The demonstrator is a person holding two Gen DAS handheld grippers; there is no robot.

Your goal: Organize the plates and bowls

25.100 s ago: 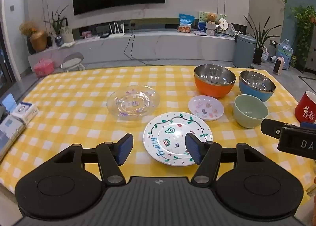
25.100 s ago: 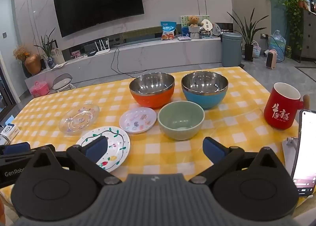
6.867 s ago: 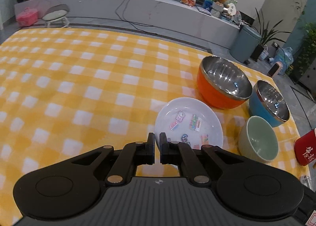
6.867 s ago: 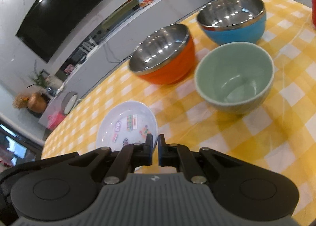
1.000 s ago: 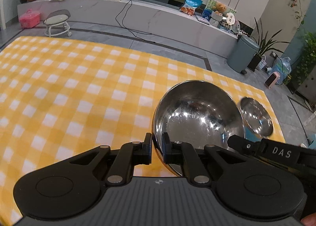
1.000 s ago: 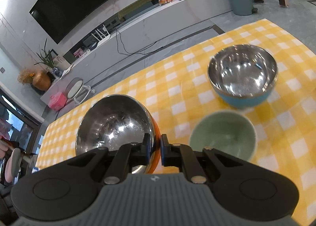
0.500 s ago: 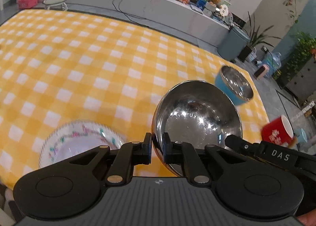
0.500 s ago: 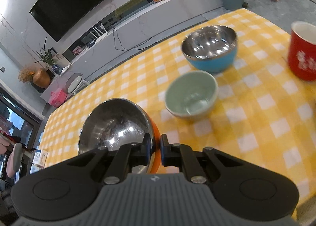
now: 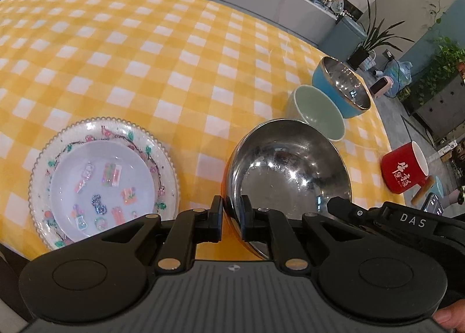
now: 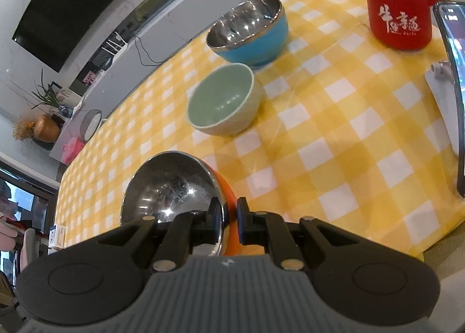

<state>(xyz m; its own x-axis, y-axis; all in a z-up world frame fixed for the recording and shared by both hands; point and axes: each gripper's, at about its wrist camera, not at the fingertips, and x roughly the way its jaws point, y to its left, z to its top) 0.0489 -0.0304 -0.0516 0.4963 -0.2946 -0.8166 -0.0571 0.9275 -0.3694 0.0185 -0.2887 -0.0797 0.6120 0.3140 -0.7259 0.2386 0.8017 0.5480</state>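
Both grippers hold the orange steel-lined bowl (image 9: 287, 170) by its rim, over the near edge of the table. My left gripper (image 9: 231, 214) is shut on its left rim. My right gripper (image 10: 226, 224) is shut on the right rim of the same bowl (image 10: 171, 187). To its left lies a stack of plates (image 9: 103, 179): the small white plate inside the clear plate. The green bowl (image 9: 316, 110) (image 10: 223, 100) and the blue bowl (image 9: 343, 86) (image 10: 250, 30) stand farther back on the right.
A red mug (image 9: 405, 167) (image 10: 396, 4) stands at the right edge. A phone on a stand (image 10: 453, 80) is at the far right. The yellow checked tablecloth (image 9: 145, 42) covers the table.
Both grippers carried the orange bowl back toward the near edge of the table, beside the plate stack. The green and blue bowls now lie farther away.
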